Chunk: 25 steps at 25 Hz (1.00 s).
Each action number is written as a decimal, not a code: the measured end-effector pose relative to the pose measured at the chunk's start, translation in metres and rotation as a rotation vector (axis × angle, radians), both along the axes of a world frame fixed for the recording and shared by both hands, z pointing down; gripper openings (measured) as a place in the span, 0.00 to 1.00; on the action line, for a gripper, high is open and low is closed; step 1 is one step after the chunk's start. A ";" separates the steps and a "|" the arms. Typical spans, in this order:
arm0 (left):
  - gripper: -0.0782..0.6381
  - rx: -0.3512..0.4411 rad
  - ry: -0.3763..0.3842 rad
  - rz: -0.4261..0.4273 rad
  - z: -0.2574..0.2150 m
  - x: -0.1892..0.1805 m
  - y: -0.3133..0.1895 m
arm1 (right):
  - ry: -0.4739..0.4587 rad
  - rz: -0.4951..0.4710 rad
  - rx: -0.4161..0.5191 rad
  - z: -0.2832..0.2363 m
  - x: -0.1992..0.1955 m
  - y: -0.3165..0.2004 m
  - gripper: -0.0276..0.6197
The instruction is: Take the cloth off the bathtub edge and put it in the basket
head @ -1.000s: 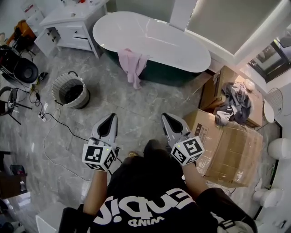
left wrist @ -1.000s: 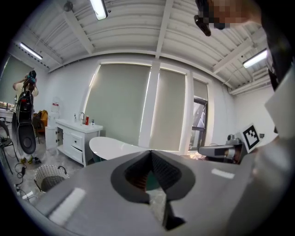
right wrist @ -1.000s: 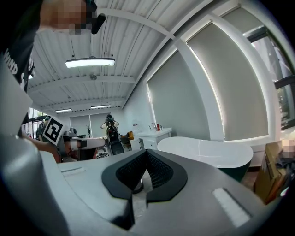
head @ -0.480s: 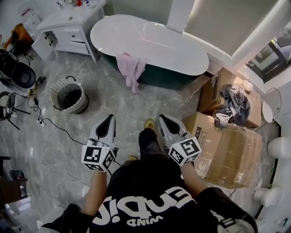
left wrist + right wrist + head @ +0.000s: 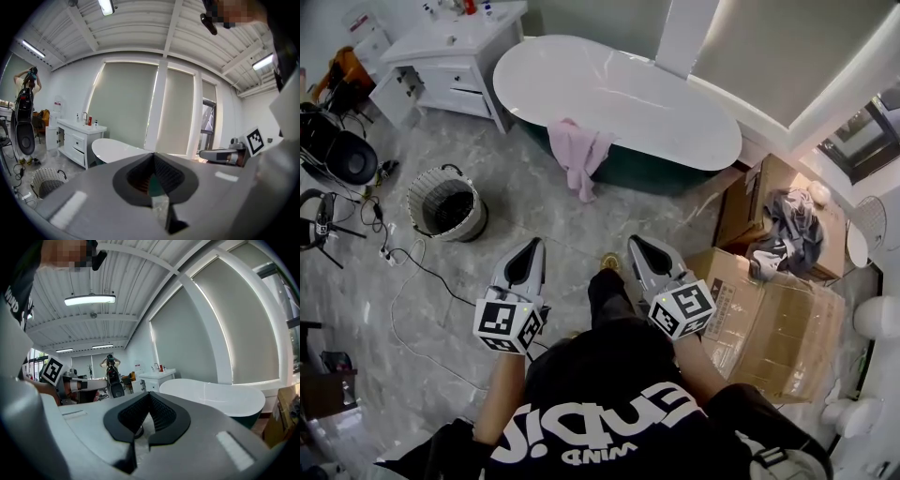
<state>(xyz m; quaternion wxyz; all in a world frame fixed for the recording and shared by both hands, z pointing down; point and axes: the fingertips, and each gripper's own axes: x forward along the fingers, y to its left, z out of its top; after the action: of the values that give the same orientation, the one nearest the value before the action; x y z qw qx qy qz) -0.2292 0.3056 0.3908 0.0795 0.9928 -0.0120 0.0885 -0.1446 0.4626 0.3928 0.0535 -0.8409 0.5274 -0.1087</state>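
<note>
The pink cloth (image 5: pixel 577 153) hangs over the bathtub's (image 5: pixel 628 94) near edge. The basket (image 5: pixel 414 208) stands left of the bathtub. The left gripper (image 5: pixel 533 243) and right gripper (image 5: pixel 635 241) are closed and empty, well short of the bathtub.

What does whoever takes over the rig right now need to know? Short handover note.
Left claw: shut, empty, well short of the tub.
Right claw: shut, empty, level with the left one.
Pink cloth: draped over the near edge of the bathtub, untouched.
Basket: stands to the left of the tub, apart from it.
Done: nothing yet.
Left: close in on the tub, open a claw, grip the cloth, carry it to the basket, drop it in.
</note>
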 end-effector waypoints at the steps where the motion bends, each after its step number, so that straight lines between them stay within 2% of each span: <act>1: 0.10 -0.001 -0.001 0.002 0.001 0.005 -0.002 | -0.002 0.000 -0.002 0.001 0.006 -0.003 0.05; 16: 0.10 -0.031 -0.028 0.022 0.003 0.103 -0.041 | -0.023 -0.007 0.004 -0.002 0.104 -0.052 0.05; 25: 0.10 -0.022 -0.024 -0.022 -0.012 0.181 -0.064 | -0.020 -0.066 0.013 -0.013 0.187 -0.079 0.05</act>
<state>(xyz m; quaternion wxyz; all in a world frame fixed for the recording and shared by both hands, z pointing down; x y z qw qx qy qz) -0.0479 0.2418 0.3793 0.0910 0.9906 -0.0230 0.0998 0.0425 0.3838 0.3801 0.0606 -0.8215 0.5551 -0.1155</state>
